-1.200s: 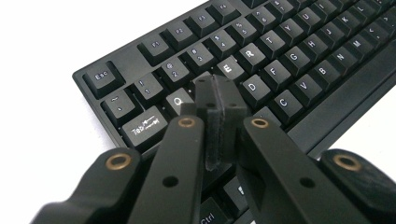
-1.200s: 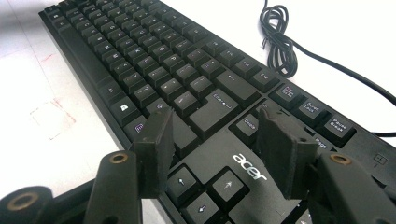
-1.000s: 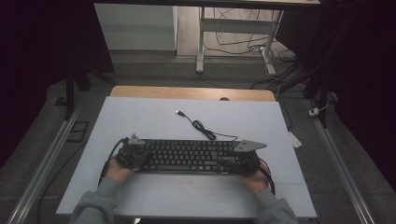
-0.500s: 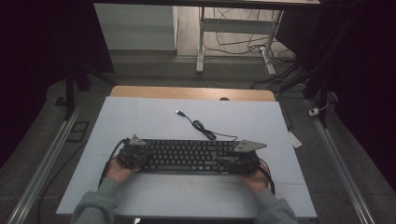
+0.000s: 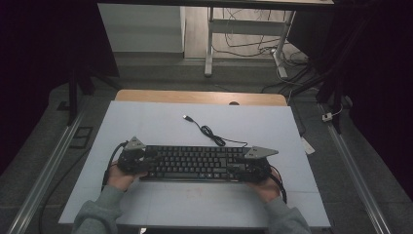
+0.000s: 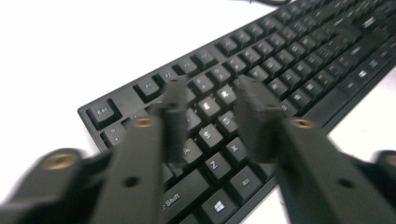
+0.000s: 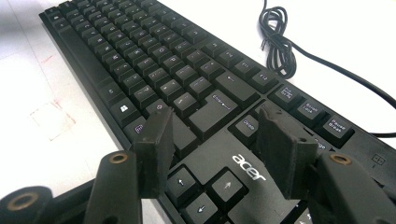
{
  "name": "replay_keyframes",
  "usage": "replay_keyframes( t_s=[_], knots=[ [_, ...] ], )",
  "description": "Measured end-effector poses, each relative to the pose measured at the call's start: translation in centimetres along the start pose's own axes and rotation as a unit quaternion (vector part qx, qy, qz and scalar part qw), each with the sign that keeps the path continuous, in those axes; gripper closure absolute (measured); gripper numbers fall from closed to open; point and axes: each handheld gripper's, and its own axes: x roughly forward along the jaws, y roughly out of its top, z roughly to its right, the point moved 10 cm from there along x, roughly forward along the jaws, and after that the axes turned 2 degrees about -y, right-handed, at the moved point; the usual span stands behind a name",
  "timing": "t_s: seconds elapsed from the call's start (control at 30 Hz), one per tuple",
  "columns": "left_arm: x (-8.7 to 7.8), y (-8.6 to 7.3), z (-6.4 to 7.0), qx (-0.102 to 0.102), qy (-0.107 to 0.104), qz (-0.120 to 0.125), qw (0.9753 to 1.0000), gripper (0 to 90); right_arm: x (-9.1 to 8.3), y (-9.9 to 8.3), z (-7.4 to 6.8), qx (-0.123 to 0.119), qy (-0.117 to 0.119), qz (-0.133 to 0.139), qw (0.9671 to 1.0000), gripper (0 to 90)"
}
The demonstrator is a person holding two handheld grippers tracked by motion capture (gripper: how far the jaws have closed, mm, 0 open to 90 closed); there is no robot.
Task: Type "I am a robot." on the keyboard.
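the keyboard (image 5: 197,163) lies flat on the white bench (image 5: 146,122), near its front edge, with its cable (image 5: 209,131) coiled loosely behind it and the plug end well apart toward the back. the left gripper (image 5: 132,158) is held over the keyboard's left end and the right gripper (image 5: 253,163) over its right end. compared with the pictures a second and half a second ago, nothing is seen to have moved: keyboard, cable and both hands sit as before. both sets of jaws are spread fairly wide above the keys, with nothing between them; whether any tip touches a key cannot be told. from this stillness it is judged that the grip on the two ends has not yet been made.
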Motion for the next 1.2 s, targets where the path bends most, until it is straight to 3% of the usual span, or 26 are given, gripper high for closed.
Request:
replay_keyframes(
  t_s=[0.3,0.77,0.9,1.2],
  knots=[
    [-0.45,0.43,0.22,-0.011,-0.012,0.011,0.9998,42.0,-0.02,0.09,-0.02,0.002,0.003,0.004,1.0000,46.3],
    [-0.35,0.34,0.39,-0.010,-0.016,0.005,0.9998,38.7,-0.14,0.16,0.04,0.002,-0.001,0.005,1.0000,46.3],
    [-0.41,0.47,0.61,-0.018,-0.027,0.009,0.9994,37.5,-0.11,0.14,0.04,0.000,-0.002,0.003,1.0000,46.4],
    [-0.25,0.42,0.66,-0.014,-0.022,0.006,0.9996,36.3,-0.05,0.53,-0.34,-0.004,0.002,0.010,0.9999,46.6]
  ],
)
